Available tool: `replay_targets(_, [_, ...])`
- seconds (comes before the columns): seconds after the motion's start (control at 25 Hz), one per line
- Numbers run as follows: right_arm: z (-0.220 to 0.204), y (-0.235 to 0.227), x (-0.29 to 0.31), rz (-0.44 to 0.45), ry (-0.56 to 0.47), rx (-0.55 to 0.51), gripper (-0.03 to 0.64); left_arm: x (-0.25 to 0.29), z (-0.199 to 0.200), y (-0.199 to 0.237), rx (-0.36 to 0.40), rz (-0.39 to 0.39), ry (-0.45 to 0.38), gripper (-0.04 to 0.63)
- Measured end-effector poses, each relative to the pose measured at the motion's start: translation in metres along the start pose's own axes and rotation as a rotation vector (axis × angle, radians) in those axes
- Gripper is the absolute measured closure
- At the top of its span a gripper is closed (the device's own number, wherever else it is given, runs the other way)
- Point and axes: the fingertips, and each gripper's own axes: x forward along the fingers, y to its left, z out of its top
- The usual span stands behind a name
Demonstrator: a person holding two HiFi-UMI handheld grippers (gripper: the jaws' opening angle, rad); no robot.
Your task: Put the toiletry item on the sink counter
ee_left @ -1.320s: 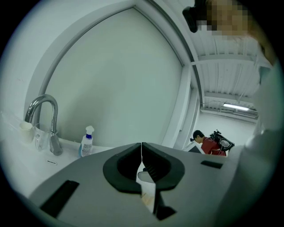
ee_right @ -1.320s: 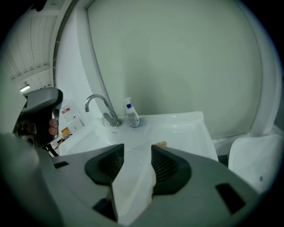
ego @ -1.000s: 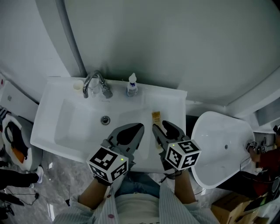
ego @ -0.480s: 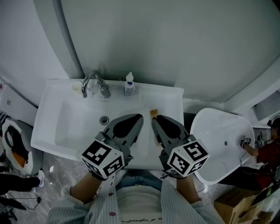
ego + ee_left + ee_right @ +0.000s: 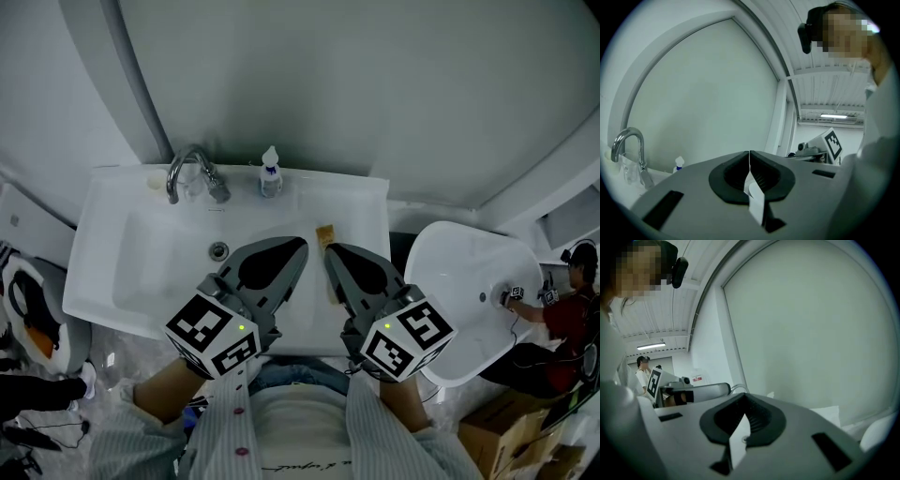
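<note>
A small tan toiletry item (image 5: pixel 325 234) lies on the white sink counter (image 5: pixel 361 211), right of the basin. My right gripper (image 5: pixel 329 251) hangs just short of it, apart from it. Its jaws have just been closing and now meet with nothing between them (image 5: pixel 744 397). My left gripper (image 5: pixel 299 246) is beside it over the basin's front, shut and empty (image 5: pixel 749 153). A little spray bottle (image 5: pixel 270 174) with a blue collar stands at the counter's back edge, right of the chrome faucet (image 5: pixel 192 173).
A second white basin (image 5: pixel 469 309) sits lower at the right, with a person (image 5: pixel 572 314) beyond it. Cardboard boxes (image 5: pixel 511 441) are on the floor at lower right. A black-and-white object (image 5: pixel 28 314) stands at the left. A grey wall panel rises behind the sink.
The right gripper's jaws, open beside the tan item a second ago, have closed empty. Both grippers have risen and drawn back from the counter. The tan item has stayed in place.
</note>
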Motion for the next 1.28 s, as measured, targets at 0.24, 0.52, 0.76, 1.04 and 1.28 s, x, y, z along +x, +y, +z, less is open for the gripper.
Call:
replay_targets(0.24, [-0.001,-0.004,0.000,0.018,0.013,0.014,0.607,0.004,-0.005,-0.001,0.007,-0.006,0.010,0.577])
replay_targets(0.52, [-0.001,-0.007,0.002,0.019,0.024,0.002,0.607,0.008,-0.006,-0.001,0.016,-0.021,0.028,0.577])
replay_targets(0.76, [-0.002,-0.008,0.004,0.017,0.037,-0.015,0.607,0.009,-0.008,0.000,0.019,-0.029,0.042,0.577])
replay_targets(1.04, [-0.003,-0.012,0.005,0.009,0.045,-0.021,0.609,0.012,-0.011,0.001,0.016,-0.044,0.058,0.577])
replay_targets(1.28, [-0.007,-0.013,0.009,0.008,0.064,-0.019,0.609,0.014,-0.015,0.000,0.021,-0.060,0.073,0.577])
